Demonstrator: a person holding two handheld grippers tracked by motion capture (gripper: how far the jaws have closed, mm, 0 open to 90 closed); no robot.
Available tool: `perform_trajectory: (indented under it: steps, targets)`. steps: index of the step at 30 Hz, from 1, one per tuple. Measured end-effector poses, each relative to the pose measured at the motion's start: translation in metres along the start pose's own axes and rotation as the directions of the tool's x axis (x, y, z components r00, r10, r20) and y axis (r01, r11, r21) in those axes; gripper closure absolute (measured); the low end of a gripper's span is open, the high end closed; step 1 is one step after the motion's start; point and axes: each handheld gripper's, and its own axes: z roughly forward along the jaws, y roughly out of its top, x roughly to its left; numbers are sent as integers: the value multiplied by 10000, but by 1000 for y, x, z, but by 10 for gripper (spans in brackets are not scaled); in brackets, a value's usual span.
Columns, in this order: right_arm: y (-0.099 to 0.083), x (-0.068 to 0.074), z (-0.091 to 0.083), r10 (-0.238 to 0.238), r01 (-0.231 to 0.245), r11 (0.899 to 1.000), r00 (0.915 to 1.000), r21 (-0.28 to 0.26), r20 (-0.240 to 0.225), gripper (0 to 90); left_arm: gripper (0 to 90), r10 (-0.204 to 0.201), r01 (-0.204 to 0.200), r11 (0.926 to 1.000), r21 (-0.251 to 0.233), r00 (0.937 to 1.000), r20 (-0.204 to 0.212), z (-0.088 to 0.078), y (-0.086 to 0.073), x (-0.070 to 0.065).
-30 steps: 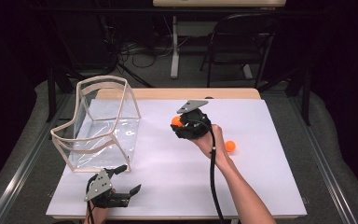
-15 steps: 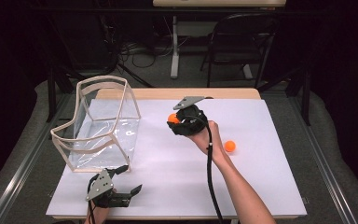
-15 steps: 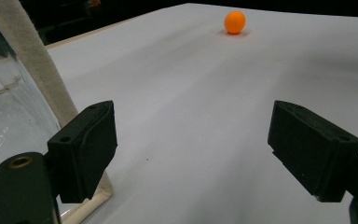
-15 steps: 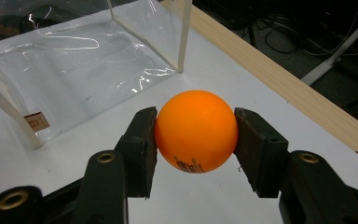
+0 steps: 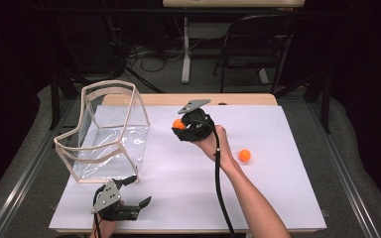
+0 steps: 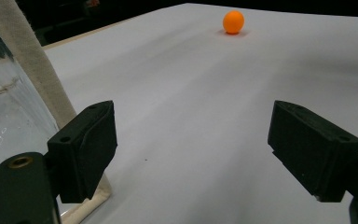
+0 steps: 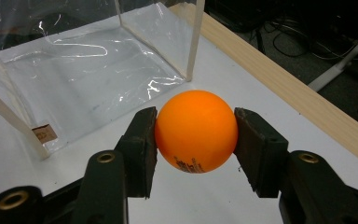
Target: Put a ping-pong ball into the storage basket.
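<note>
Nearest, at lower left of the high view: black two-jaw left gripper (image 5: pixel 138 191), jaws spread wide, nothing between them. Just beyond, clear plastic box with pale cream frame (image 5: pixel 104 133). Centre frame: black right gripper (image 5: pixel 178 126), clamped on a glossy orange ball (image 7: pixel 196 131). Right of centre: second small orange ball (image 5: pixel 244 155), loose on the white tabletop (image 5: pixel 278 188).
</note>
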Motion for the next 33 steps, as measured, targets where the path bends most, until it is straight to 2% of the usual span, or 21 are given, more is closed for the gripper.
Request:
perform_trajectory:
  steps: [33]
  targets:
    - [33,3,7,-253,248,9992,9996,-328,-141,511,157,15,-15,10000,-12,10000,15,-1,0,0]
